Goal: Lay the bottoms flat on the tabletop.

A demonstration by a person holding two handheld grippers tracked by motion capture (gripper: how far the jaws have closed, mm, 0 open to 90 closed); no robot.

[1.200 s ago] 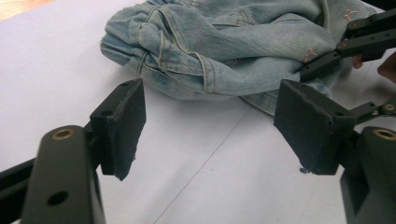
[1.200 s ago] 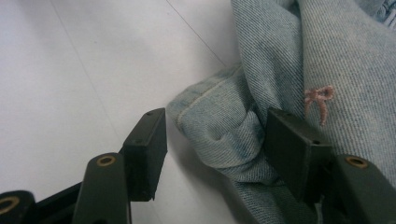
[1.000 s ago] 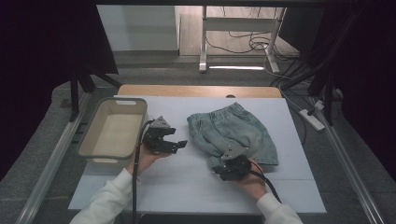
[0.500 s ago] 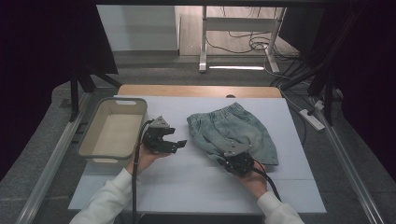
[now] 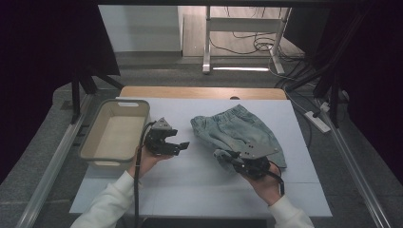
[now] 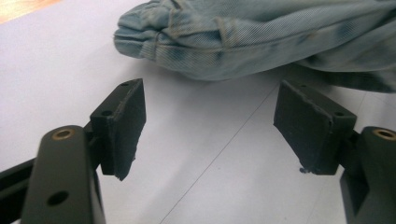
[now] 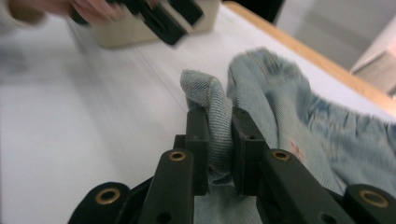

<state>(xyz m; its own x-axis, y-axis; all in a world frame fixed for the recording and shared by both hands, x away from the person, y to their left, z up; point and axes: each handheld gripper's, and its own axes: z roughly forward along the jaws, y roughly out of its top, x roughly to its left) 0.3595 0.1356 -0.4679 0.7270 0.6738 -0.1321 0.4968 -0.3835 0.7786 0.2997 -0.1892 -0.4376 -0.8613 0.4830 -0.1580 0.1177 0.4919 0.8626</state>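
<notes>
Denim shorts (image 5: 242, 132) lie right of centre on the bench (image 5: 190, 185), long axis running to lower right; the right hand-held gripper (image 5: 223, 156), jaws just closed, pinches their near-left corner. Left hand-held gripper (image 6: 210, 126) gapes released, shorts ahead. Right gripper view: cloth clamped.

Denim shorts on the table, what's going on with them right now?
A person works two grippers. The right gripper has just been closing its jaws and now pinches a fold at the edge of the denim shorts, lifting it off the white table. The left gripper hovers open beside the beige bin.
</notes>
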